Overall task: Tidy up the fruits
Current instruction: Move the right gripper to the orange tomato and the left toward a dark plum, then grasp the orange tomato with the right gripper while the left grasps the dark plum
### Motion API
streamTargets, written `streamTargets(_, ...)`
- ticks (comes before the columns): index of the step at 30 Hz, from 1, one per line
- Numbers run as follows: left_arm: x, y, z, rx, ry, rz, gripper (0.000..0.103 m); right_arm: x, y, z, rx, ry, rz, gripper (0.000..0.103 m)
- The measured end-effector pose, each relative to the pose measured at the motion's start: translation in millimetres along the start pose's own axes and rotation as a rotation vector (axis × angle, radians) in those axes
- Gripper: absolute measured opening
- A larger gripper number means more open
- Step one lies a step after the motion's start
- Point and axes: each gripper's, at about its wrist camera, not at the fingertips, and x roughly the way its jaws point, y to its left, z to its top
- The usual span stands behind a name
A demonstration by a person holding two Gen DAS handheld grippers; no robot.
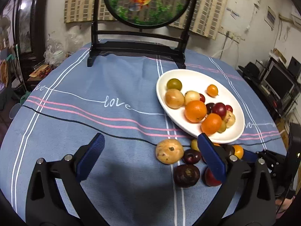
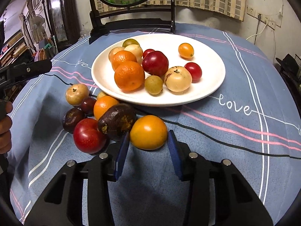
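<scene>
Right gripper (image 2: 148, 141) low over worktop (image 2: 235, 150), fingers (image 2: 123, 150) partly open, flanking yellow fruit (image 2: 148, 131) without clear contact: likely set up for a lift onto plate (image 2: 210, 94). Loose pile (image 2: 97, 120) heaped against plate's near rim, keeping transfers short. Left gripper (image 1: 150, 156) idle beside pile, spread wide, holding nothing. Right view alone shows the yellow fruit whole; left view shows only a sliver of it behind its own finger, but more bare cloth.
</scene>
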Motion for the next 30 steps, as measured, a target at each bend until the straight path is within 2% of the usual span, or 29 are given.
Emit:
streamTargets(3,1,-5,-6,0.037,0.007,0.028,0.100,-4,-4,-3,0.019,-0.002,0.004,0.041)
streamTargets(5,1,-12,-11,0.097,0.011,0.058,0.100,-10,-13,-3,0.063,-0.017,0.005,0.041)
streamTargets(7,2,-18,-18,0.154,0.032,0.050,0.097,-16,-25,-3,0.118,-0.041,0.017,0.041)
streamTargets(8,1,-22,-25,0.190,0.042,0.036,0.092,-18,-28,-3,0.133,-0.048,0.022,0.041)
streamTargets(9,0,-27,-30,0.221,0.050,0.011,0.078,-19,-31,-4,0.141,-0.054,0.023,0.041)
streamTargets(10,0,-30,-34,0.246,0.063,-0.020,0.070,-19,-32,-3,0.143,-0.055,0.018,0.041)
streamTargets(12,2,-37,-40,0.276,0.088,-0.074,0.065,-18,-34,-3,0.147,-0.051,0.011,0.041)
streamTargets(19,26,-48,-53,0.335,0.175,-0.085,0.065,-17,-37,-5,0.168,-0.039,0.032,0.041)
streamTargets(22,28,-52,-56,0.350,0.176,-0.099,0.065,-19,-36,-5,0.172,-0.040,0.041,0.041)
streamTargets(25,31,-54,-61,0.371,0.156,-0.073,0.065,-23,-33,-5,0.171,-0.051,0.053,0.041)
streamTargets(29,42,-52,-59,0.357,0.166,-0.076,0.060,-24,-31,-5,0.172,-0.056,0.073,0.041)
streamTargets(30,43,-52,-60,0.355,0.171,-0.083,0.056,-24,-30,-6,0.170,-0.055,0.076,0.041)
